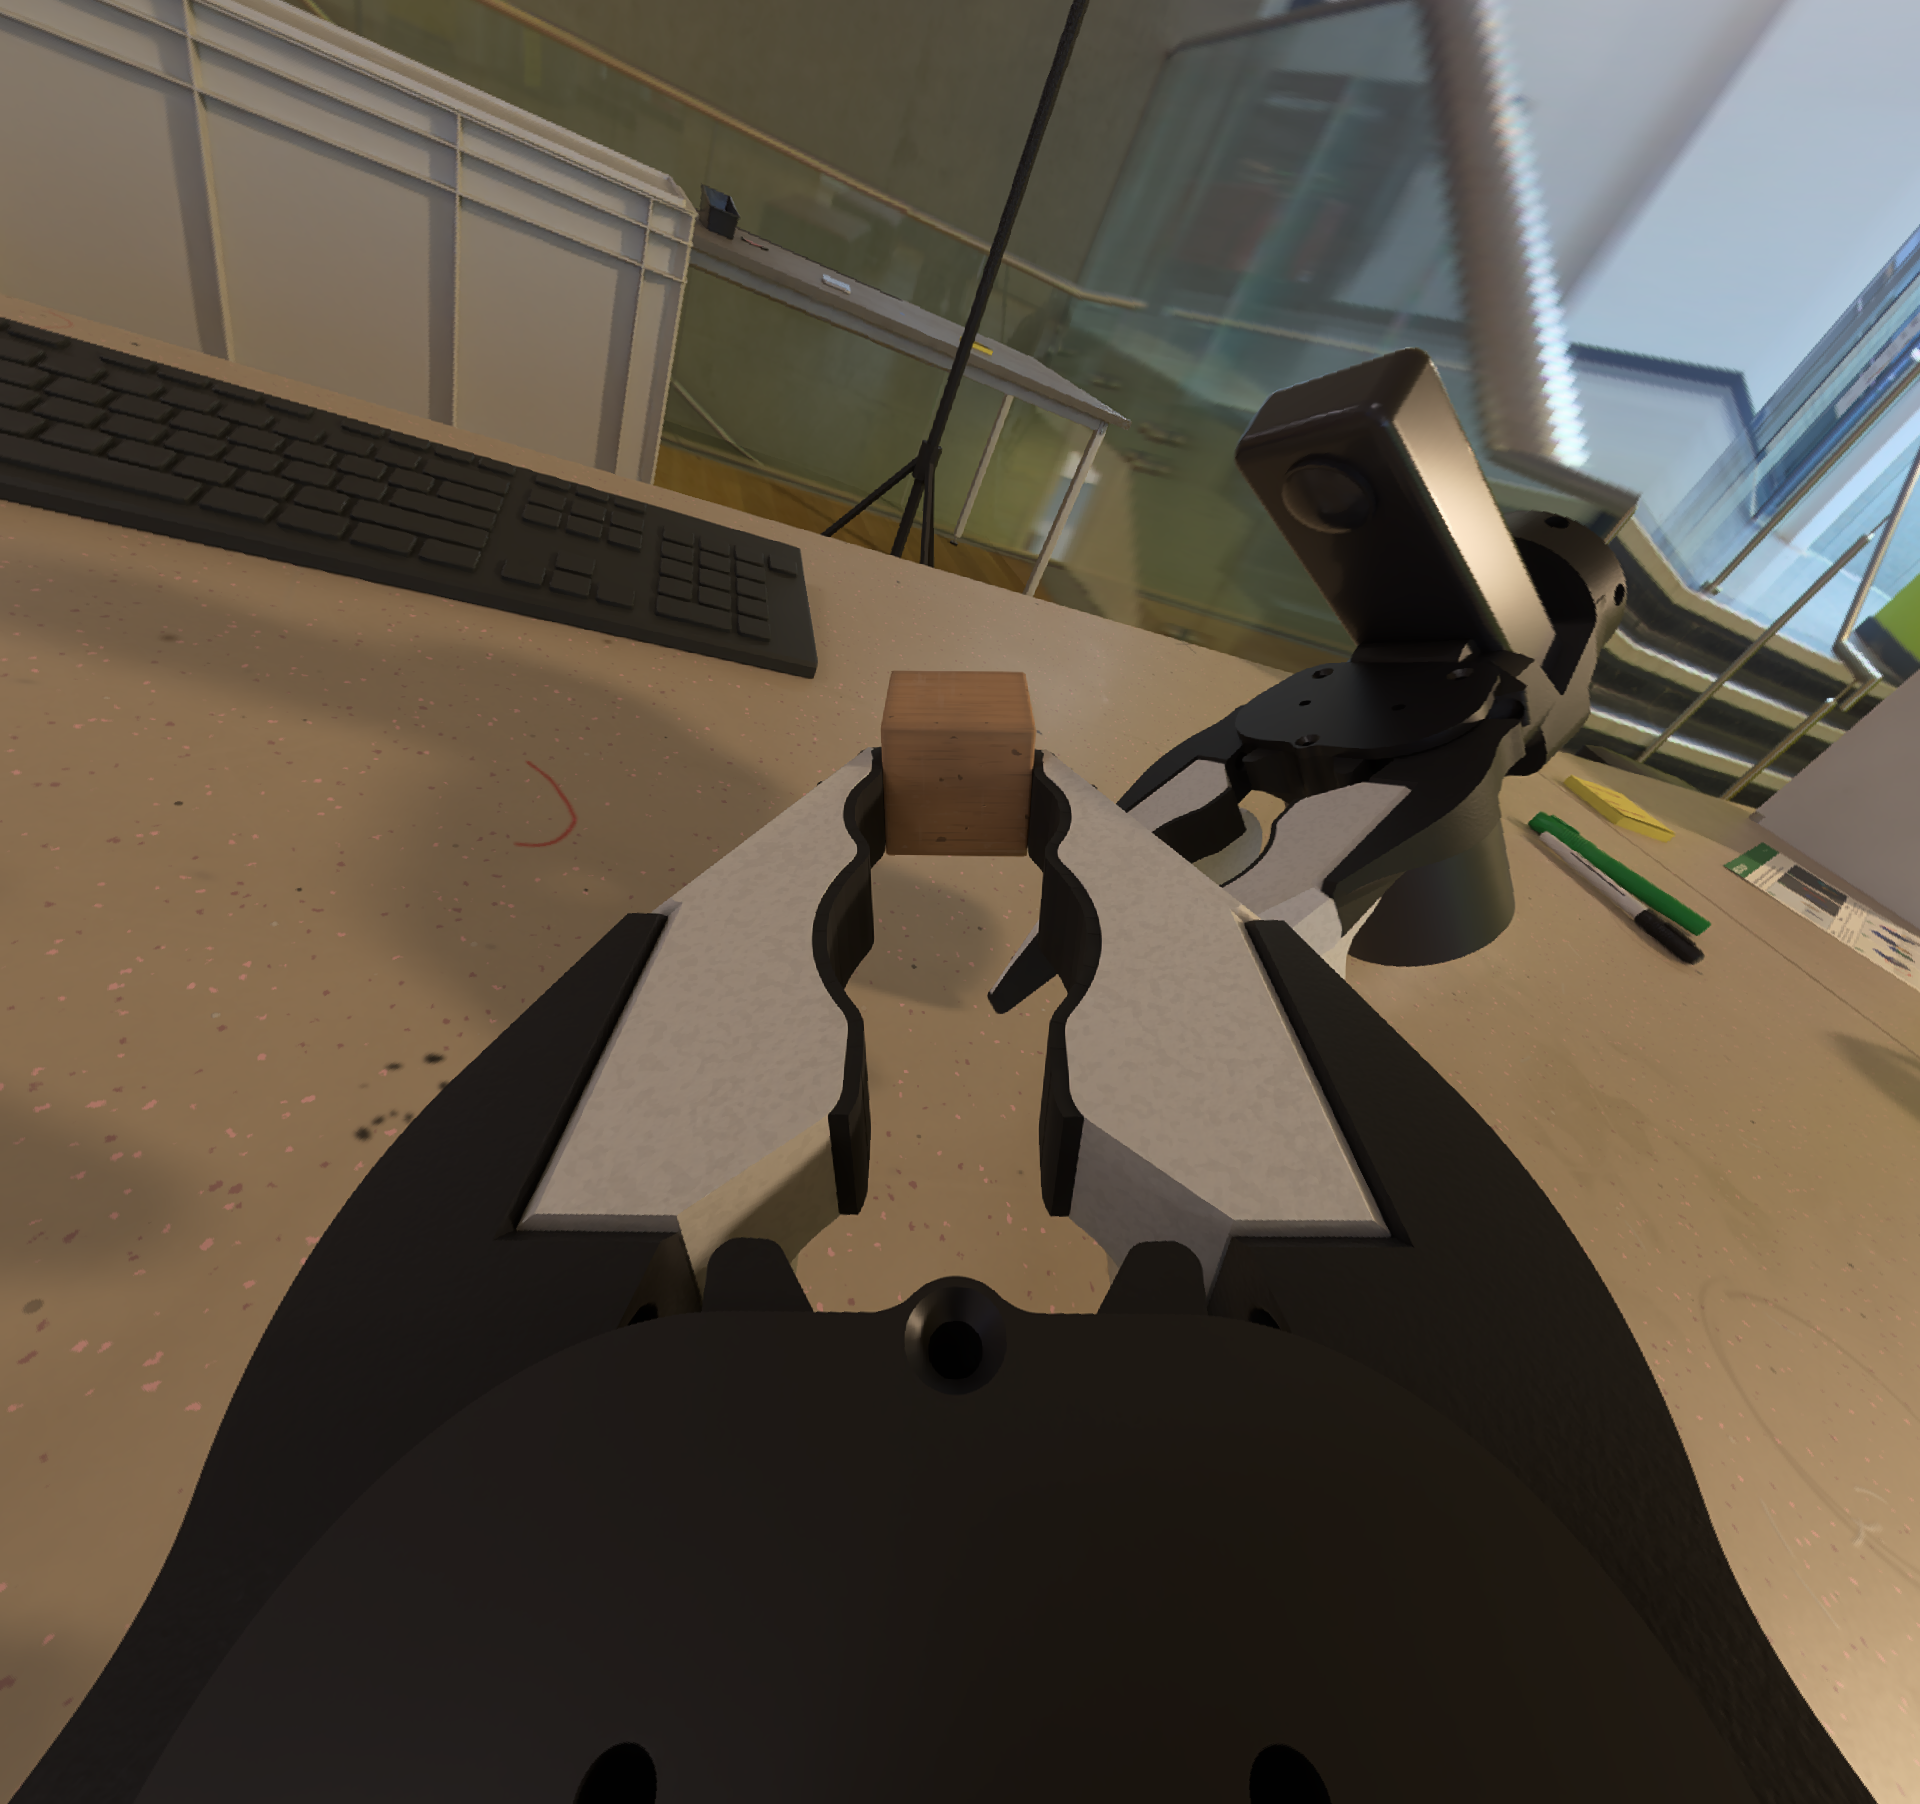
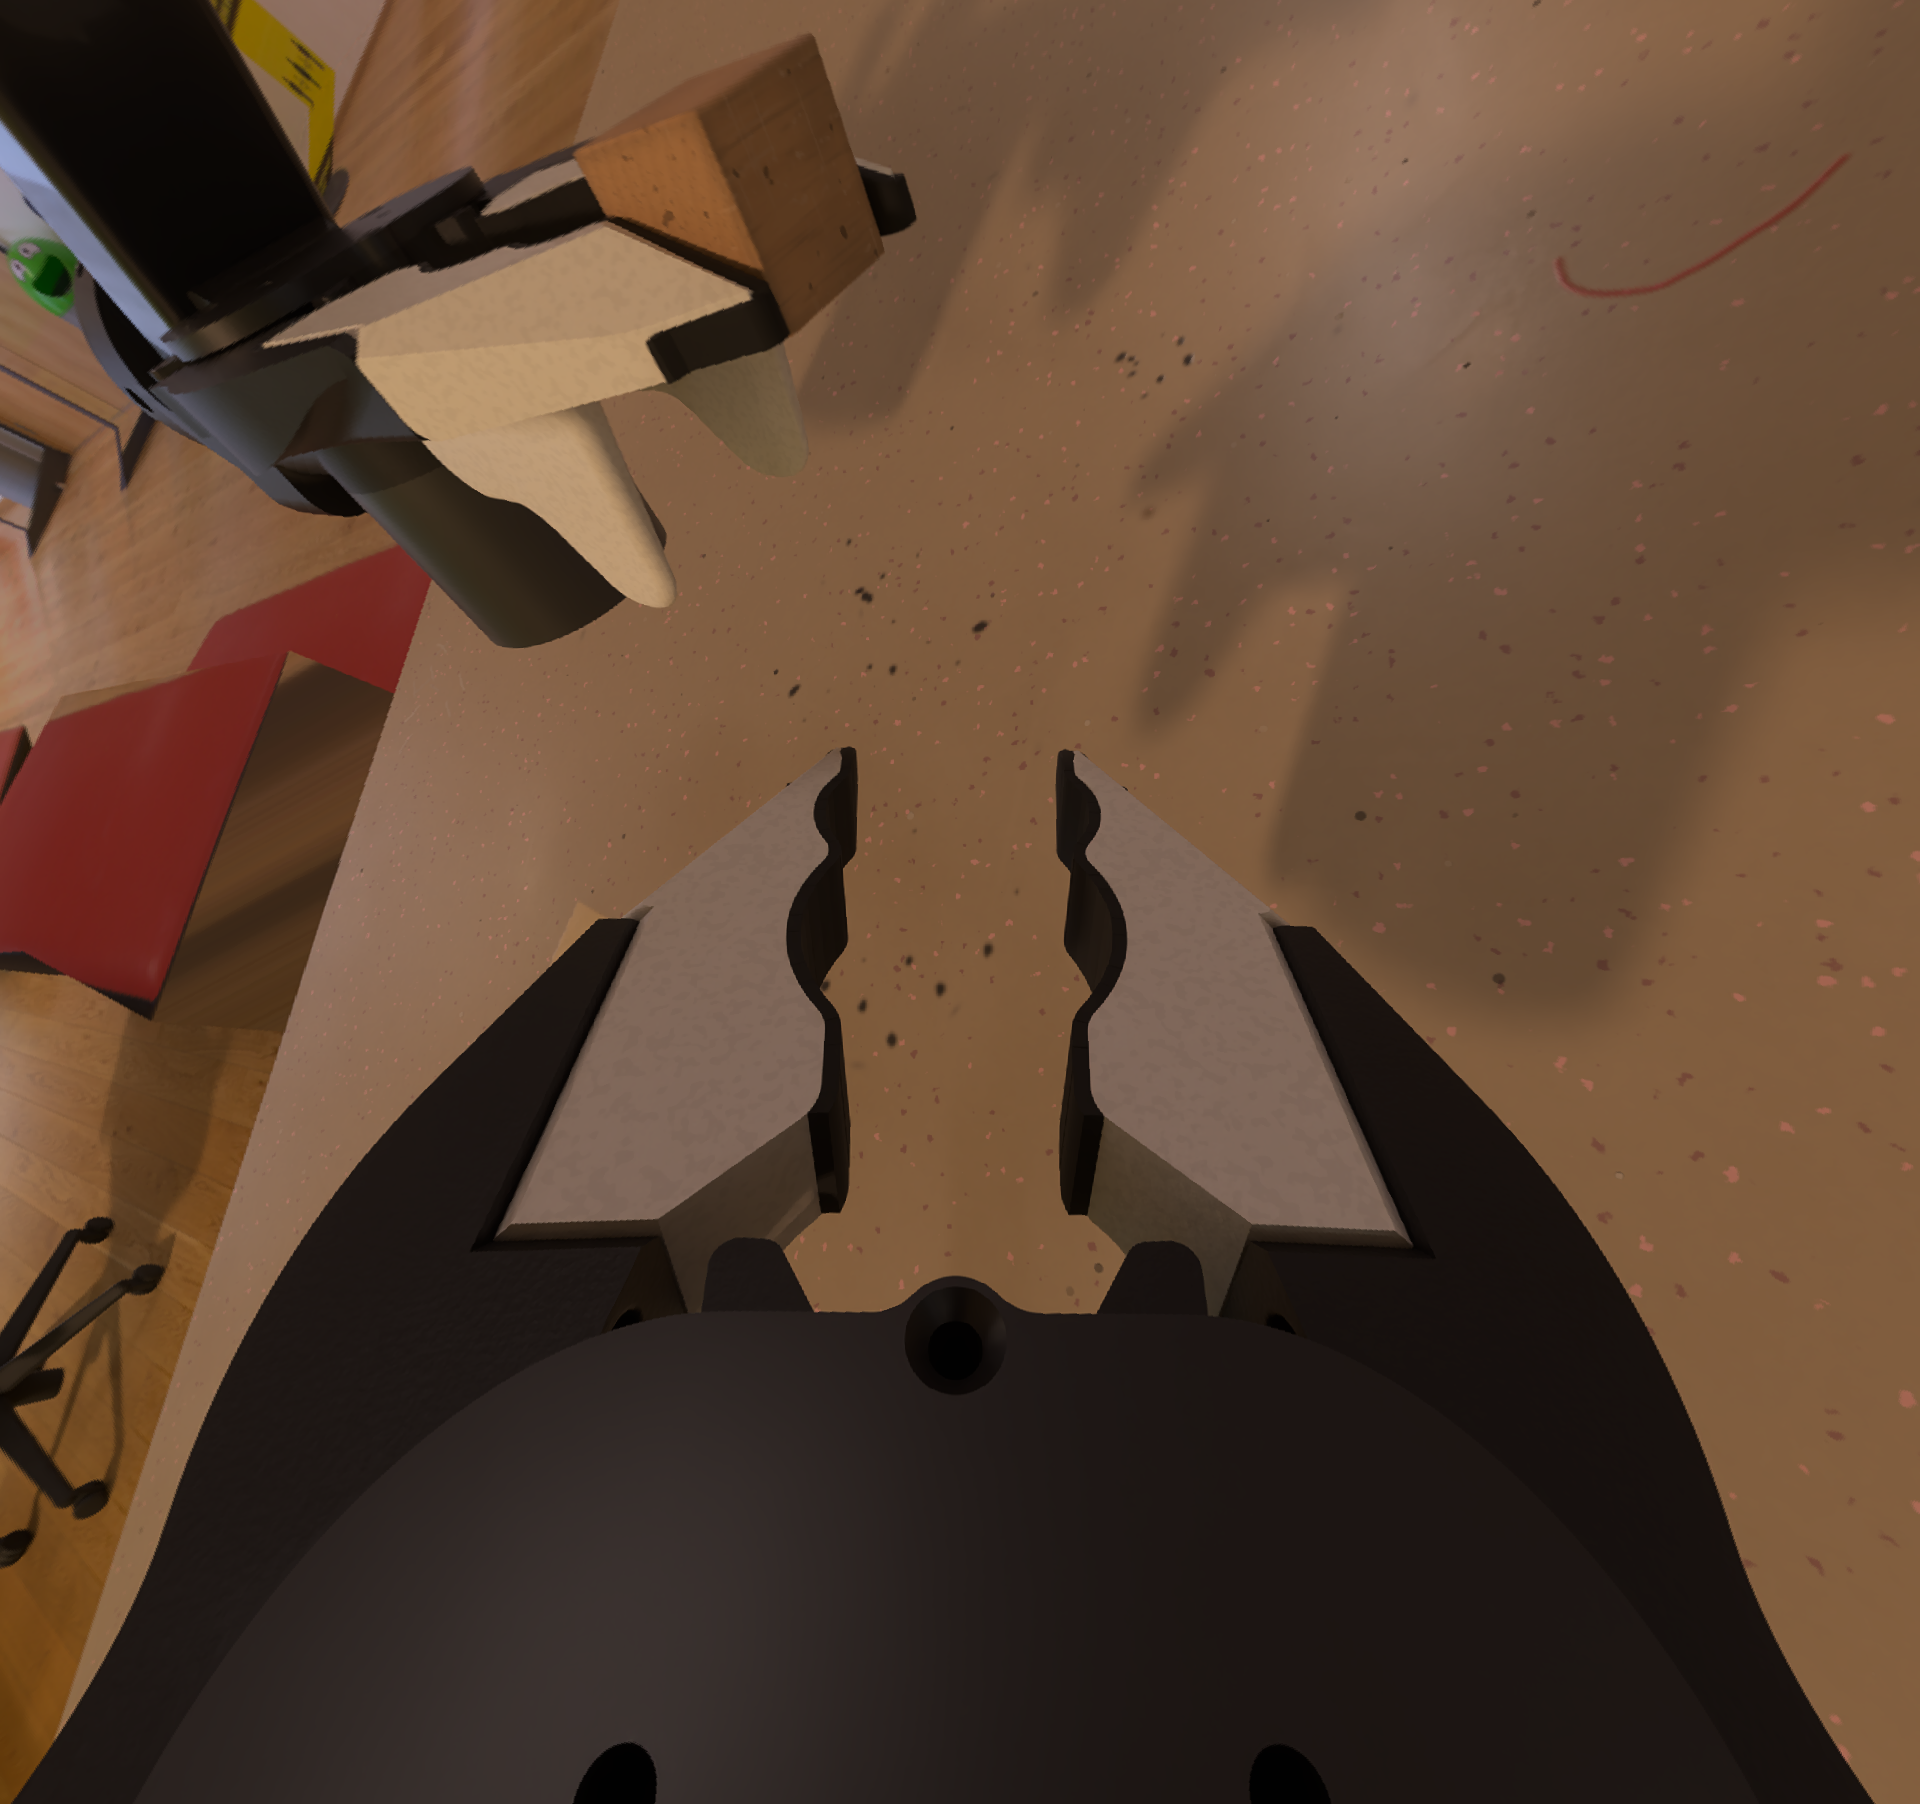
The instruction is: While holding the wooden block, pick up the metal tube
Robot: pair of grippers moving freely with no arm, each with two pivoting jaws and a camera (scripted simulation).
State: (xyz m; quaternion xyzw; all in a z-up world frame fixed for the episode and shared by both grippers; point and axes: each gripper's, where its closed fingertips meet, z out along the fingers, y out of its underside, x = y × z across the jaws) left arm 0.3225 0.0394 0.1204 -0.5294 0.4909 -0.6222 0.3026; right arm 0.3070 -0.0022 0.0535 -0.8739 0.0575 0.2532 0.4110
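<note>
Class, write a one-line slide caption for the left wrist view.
Left gripper grips a wooden block above the table; right gripper hovers nearby.

We found no writing we could read — the printed sheet [image 1: 1839, 907] on the table's right edge and the yellow sign [image 2: 272, 66] on the floor bore marks too small to make out.

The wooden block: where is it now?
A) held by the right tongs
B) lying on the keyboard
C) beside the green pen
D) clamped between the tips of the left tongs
D: the wooden block sits pinched between the tips of the left tongs, above the table.
</note>
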